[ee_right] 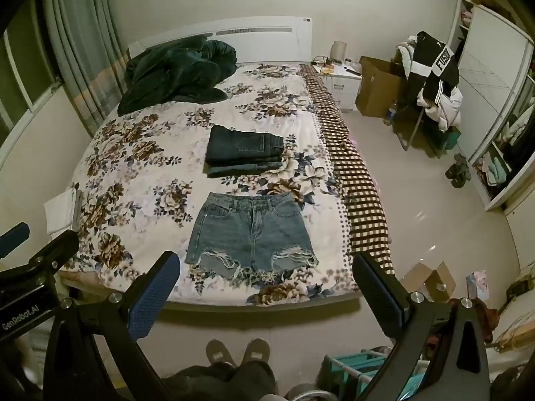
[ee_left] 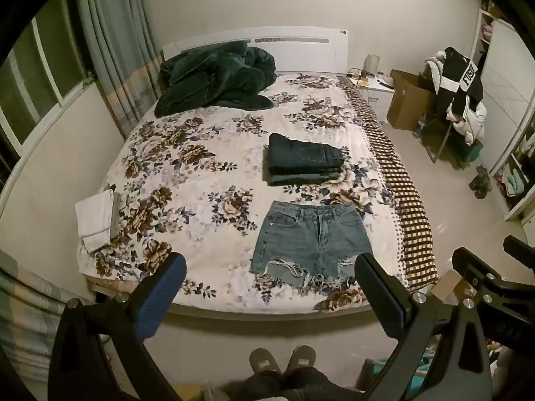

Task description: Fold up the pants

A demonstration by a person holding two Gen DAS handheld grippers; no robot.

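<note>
Light blue denim shorts (ee_left: 309, 240) with frayed hems lie flat near the foot of the bed, waistband away from me; they also show in the right wrist view (ee_right: 252, 234). Behind them sits a stack of folded dark jeans (ee_left: 304, 158) (ee_right: 245, 150). My left gripper (ee_left: 267, 295) is open and empty, held above the floor in front of the bed's foot edge. My right gripper (ee_right: 264, 295) is open and empty too, beside the left one, short of the shorts.
The bed (ee_left: 187, 173) has a floral cover, a dark green blanket (ee_left: 217, 77) heaped at the headboard and folded white cloth (ee_left: 95, 219) at the left edge. A checked blanket (ee_left: 398, 173) hangs over the right side. My slippered feet (ee_left: 282, 362) stand before the bed. Boxes and a clothes-laden chair (ee_left: 458, 100) stand at right.
</note>
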